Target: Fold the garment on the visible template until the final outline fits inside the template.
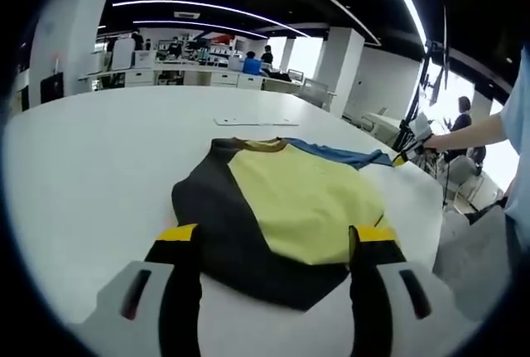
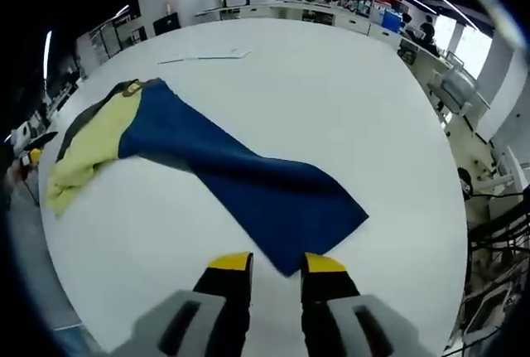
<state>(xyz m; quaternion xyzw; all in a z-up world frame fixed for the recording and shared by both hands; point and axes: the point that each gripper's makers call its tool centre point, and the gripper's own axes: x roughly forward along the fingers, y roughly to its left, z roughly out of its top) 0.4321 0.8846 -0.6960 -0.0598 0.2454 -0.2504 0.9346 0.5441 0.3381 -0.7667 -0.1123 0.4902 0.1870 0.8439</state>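
Open office — white pillars (image 1: 341, 59), ceiling light strips (image 1: 207, 5), desks (image 1: 207, 77), bright windows (image 1: 306, 55).

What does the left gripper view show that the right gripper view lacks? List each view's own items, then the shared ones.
Left gripper view: the garment's yellow front panel spread wide with dark sides, and a person's forearm reaching in at right.
Right gripper view: a long blue section of the garment stretching toward the right gripper, whose jaws stand open at its corner.
Both: the garment, the white table, and paper sheets at the far side.

Both grippers, left (image 1: 274, 251) and right (image 2: 277, 277), have grey bodies, black jaws, yellow tips.
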